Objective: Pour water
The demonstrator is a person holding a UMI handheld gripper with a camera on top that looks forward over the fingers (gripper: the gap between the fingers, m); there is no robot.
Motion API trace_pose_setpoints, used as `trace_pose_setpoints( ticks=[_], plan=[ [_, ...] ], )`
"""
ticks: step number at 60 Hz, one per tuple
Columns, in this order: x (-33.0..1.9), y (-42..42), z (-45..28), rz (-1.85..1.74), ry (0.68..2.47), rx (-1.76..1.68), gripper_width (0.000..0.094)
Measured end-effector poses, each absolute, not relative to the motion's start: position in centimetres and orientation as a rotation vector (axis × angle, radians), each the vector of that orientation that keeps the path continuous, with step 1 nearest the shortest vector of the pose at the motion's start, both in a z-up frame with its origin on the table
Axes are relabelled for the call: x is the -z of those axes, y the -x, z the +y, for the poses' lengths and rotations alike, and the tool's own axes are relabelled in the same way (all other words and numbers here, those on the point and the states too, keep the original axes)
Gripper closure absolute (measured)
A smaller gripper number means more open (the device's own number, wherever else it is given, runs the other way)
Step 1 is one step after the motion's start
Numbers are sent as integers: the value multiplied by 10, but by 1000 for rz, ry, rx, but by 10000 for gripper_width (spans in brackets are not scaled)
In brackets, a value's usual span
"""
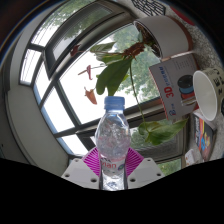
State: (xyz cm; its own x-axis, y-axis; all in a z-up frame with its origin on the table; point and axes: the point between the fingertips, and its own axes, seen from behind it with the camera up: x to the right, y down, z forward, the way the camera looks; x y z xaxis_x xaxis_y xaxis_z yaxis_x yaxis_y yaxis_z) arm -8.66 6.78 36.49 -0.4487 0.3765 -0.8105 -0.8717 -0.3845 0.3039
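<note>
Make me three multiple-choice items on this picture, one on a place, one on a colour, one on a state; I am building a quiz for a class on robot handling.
1. Where is the water bottle?
A. Between the gripper fingers
B. On the window sill, far beyond the fingers
C. Lying beside the white cup

2. What colour is the bottle's cap?
A. Red
B. Blue
C. Green

3. How does the bottle stand?
A. Upside down
B. On its side
C. Upright, cap on

Answers:
1 A: the pink pads sit at both sides of its lower body.
2 B: the cap shows light blue against the window.
3 C: the cap is at the top, the neck pointing up toward the plant.
</note>
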Motion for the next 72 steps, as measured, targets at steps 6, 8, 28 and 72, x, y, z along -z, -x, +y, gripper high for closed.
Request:
trace_pose_setpoints(
  ticks=[6, 8, 28, 72],
  plan=[
    [-424, 62, 54, 641, 923, -1607, 665],
    [-442, 52, 50, 540, 948, -1460, 666],
    [-421, -66, 63, -1, 1172, -252, 666],
    [-91, -176, 114, 31, 1735, 108, 364]
  ],
)
